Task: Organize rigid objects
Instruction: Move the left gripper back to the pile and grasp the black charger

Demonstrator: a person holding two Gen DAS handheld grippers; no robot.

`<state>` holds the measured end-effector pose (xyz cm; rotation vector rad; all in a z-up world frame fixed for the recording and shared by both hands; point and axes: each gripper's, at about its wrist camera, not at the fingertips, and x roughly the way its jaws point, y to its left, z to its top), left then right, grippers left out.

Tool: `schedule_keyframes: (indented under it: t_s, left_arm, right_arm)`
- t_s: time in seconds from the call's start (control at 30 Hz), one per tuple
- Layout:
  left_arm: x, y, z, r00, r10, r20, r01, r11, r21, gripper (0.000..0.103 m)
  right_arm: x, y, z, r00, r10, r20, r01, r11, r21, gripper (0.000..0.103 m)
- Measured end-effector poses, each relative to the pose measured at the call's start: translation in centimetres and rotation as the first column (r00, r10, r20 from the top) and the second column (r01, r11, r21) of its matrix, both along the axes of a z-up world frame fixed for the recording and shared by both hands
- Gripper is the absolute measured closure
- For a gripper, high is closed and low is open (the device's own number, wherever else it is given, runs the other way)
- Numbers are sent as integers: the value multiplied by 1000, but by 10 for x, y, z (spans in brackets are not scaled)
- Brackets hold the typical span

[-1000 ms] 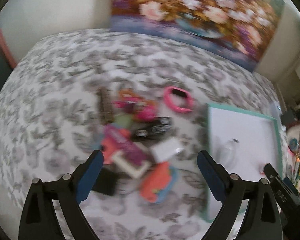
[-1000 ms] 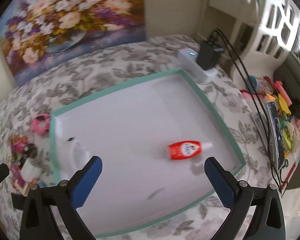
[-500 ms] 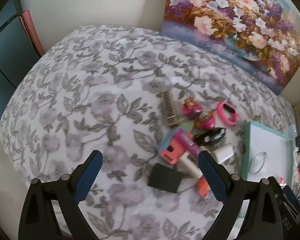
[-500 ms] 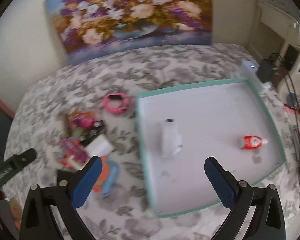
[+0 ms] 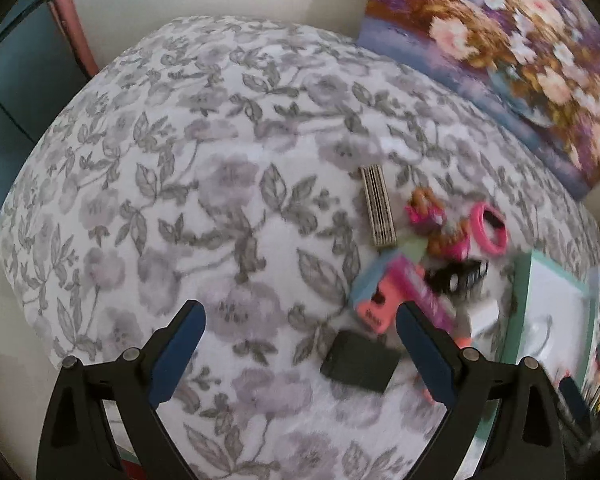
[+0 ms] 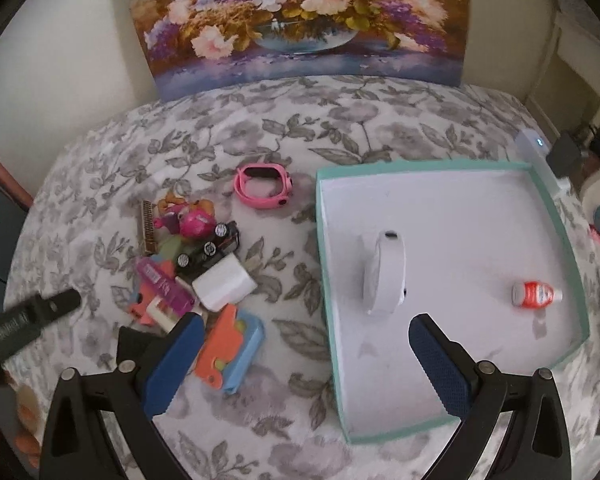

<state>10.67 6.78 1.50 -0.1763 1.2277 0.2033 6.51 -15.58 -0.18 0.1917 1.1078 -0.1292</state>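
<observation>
A pile of small items lies on the flowered cloth: a black toy car (image 6: 210,248), a white block (image 6: 224,282), a pink round toy (image 6: 194,222), a purple box (image 6: 164,286), an orange and blue piece (image 6: 232,348) and a brown ridged strip (image 5: 378,212). A pink watch (image 6: 264,186) lies apart from them. The teal-rimmed tray (image 6: 324,264) holds a white band (image 6: 384,272) and a red glue bottle (image 6: 536,294). My right gripper (image 6: 304,328) hovers open between pile and tray. My left gripper (image 5: 300,320) hangs open, left of a black box (image 5: 360,360).
A flower painting (image 6: 300,20) leans against the back wall. A white power strip with plugs (image 6: 540,156) sits behind the tray's far right corner, with cables beyond it. A black bar (image 6: 28,316) juts in from the left of the right wrist view.
Both views have swung left. The right view went from the tray alone to tray and pile. In the left view the pile slid to the right. Both grippers stayed open.
</observation>
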Motion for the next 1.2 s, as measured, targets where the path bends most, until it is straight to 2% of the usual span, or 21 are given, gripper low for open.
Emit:
schedule_keyframes:
  t_s: [0.07, 0.17, 0.33, 0.57, 0.8, 0.87, 0.93, 1.2]
  left_arm:
    - [2, -2, 8, 1000, 1, 22, -1, 1000, -12, 7]
    - [-3, -8, 16, 998, -24, 62, 25, 1000, -16, 7]
    - [-13, -19, 1, 995, -104, 5, 104, 995, -12, 7]
    - [-13, -27, -26, 984, -159, -77, 156, 987, -36, 7]
    - [-6, -47, -49, 965, -222, -141, 222, 975, -16, 8]
    - [-5, -55, -55, 956, -250, -152, 250, 968, -20, 12]
    - [-3, -60, -59, 950, -265, -164, 267, 964, -11, 24]
    - [-5, -65, -74, 936, -290, -203, 291, 956, -21, 26]
  right_arm:
    - [4, -1, 6, 1000, 2, 9, -2, 1000, -1, 0]
    - [-1, 0, 21, 997, 6, 74, -6, 1000, 5, 0]
    - [-9, 11, 23, 994, 58, 89, -57, 998, -14, 0]
    - [-7, 15, 13, 994, 74, 77, -73, 997, -7, 0]
    - [0, 12, -3, 996, 72, 47, -72, 997, -4, 0]
    - [1, 12, -7, 997, 71, 35, -71, 997, -3, 0]
    - [2, 11, -10, 997, 67, 28, -67, 998, -4, 0]
    - [4, 10, -15, 998, 66, 14, -66, 998, -2, 0]
